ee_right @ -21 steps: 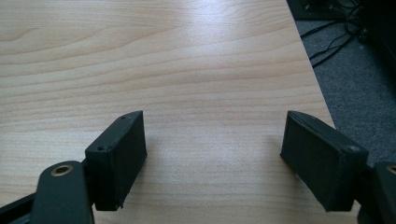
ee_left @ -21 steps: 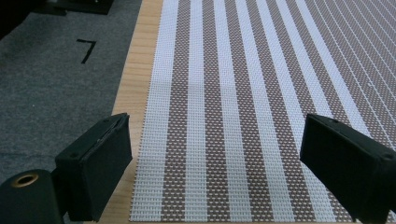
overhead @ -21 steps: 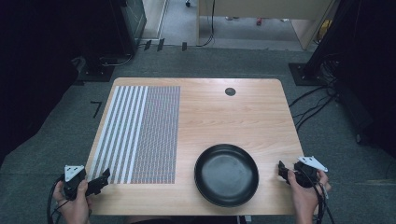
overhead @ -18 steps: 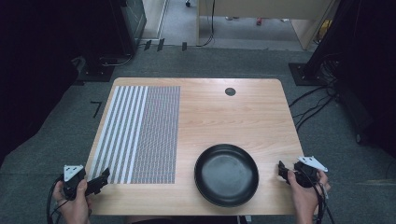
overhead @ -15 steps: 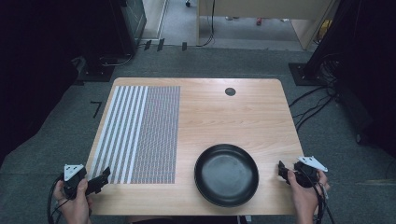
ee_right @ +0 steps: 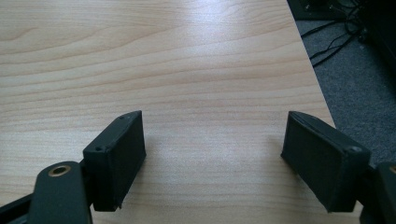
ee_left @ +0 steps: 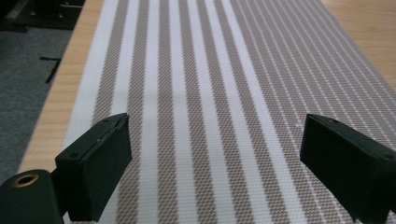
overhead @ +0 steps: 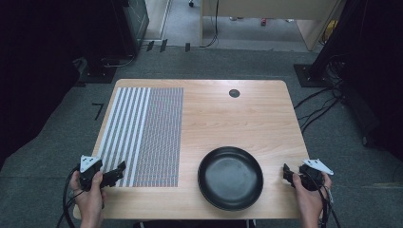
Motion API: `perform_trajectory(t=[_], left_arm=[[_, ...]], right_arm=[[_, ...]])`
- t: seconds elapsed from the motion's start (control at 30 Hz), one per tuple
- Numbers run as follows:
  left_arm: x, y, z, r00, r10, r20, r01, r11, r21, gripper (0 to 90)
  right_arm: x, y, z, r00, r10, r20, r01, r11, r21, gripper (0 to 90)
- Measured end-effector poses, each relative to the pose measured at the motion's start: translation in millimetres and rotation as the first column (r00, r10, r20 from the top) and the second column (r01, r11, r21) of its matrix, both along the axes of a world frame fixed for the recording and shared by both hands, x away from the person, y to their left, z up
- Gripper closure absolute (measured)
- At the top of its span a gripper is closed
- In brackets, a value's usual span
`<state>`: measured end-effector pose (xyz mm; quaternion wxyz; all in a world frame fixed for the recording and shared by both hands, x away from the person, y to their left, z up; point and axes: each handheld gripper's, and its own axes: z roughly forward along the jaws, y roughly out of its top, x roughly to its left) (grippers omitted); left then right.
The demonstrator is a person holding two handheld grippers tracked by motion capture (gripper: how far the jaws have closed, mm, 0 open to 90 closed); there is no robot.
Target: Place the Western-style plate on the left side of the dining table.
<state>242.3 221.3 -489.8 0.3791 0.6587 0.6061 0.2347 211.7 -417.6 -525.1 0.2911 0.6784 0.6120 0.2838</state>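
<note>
A striped brown-and-white placemat point(overhead: 145, 133) lies flat on the left half of the wooden table point(overhead: 237, 118). A black round plate point(overhead: 230, 177) rests near the front edge, right of centre. My left gripper point(overhead: 116, 173) hovers over the mat's front left corner, held in a hand, jaws open with nothing between them; in the left gripper view the mat point(ee_left: 205, 93) stretches away between the open jaws of the left gripper point(ee_left: 215, 172). My right gripper point(overhead: 286, 172) is at the table's front right edge, right of the plate, open and empty over bare wood point(ee_right: 187, 70).
A small dark round grommet point(overhead: 234, 93) sits in the tabletop near the far edge. Grey carpet point(overhead: 342, 142) surrounds the table, with cables point(overhead: 318, 109) on the floor at the right and dark equipment at the back left.
</note>
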Motion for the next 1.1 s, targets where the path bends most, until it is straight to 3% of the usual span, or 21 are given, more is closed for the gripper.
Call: perform_trajectory(t=[0.47, 1.0, 1.1], left_arm=[[18.6, -38.3, 4.8, 0.9950, -0.100, 0.000, 0.100, 0.9949, -0.012, 8.9], [32.2, -80.1, 13.0, 0.9766, -0.215, 0.007, 0.215, 0.9760, -0.034, 8.9], [32.8, -88.2, 14.2, 0.9718, -0.236, 0.006, 0.236, 0.9712, -0.035, 8.9]], right_arm=[[-0.1, 0.1, 0.0, 1.0000, 0.001, -0.001, -0.001, 1.000, -0.001, 20.1], [-0.4, 1.1, 0.2, 0.9999, -0.013, -0.003, 0.013, 1.000, 0.000, 20.0], [-2.4, -0.2, 0.6, 0.9990, -0.044, 0.008, 0.044, 0.999, 0.029, 20.2]])
